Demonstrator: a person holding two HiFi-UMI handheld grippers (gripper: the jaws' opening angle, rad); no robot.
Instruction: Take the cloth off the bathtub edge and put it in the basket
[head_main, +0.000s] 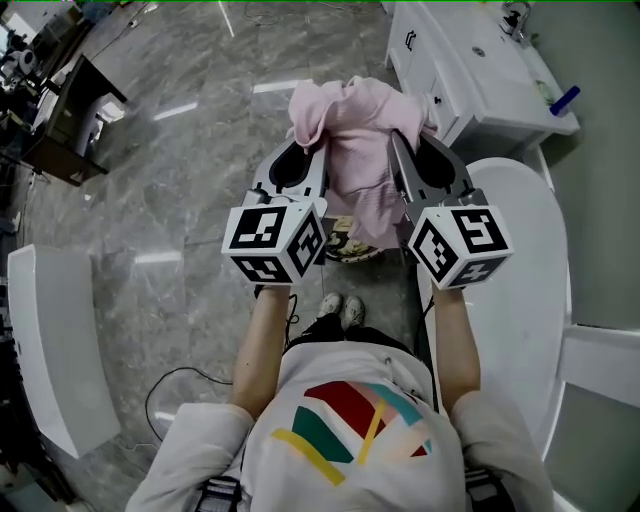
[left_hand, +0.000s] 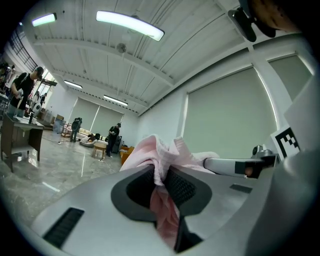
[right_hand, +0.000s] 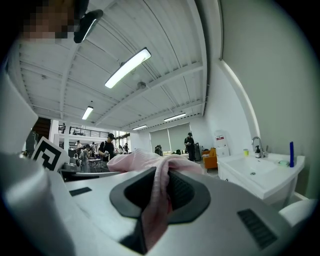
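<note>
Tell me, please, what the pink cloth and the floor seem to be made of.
The pink cloth: soft fabric, perhaps terry, matte; it crumples and hangs in folds. The floor: probably polished grey stone or stone-look tile; veined pattern, bright lamp reflections.

Grey marble-look floor (head_main: 170, 190), glossy, w/ light reflections. White vanity w/ sink (head_main: 480, 60) top right by a pale wall (head_main: 605, 50); faucet (right_hand: 257, 145) on it. Dark desk (head_main: 65, 125) top left. White ribbed ceiling (left_hand: 150, 55) w/ long strip lights (left_hand: 131, 25). Big windows w/ pale blinds (left_hand: 225, 115). People (left_hand: 114, 136) standing far back; orange seat (right_hand: 212, 159) nr vanity.
</note>
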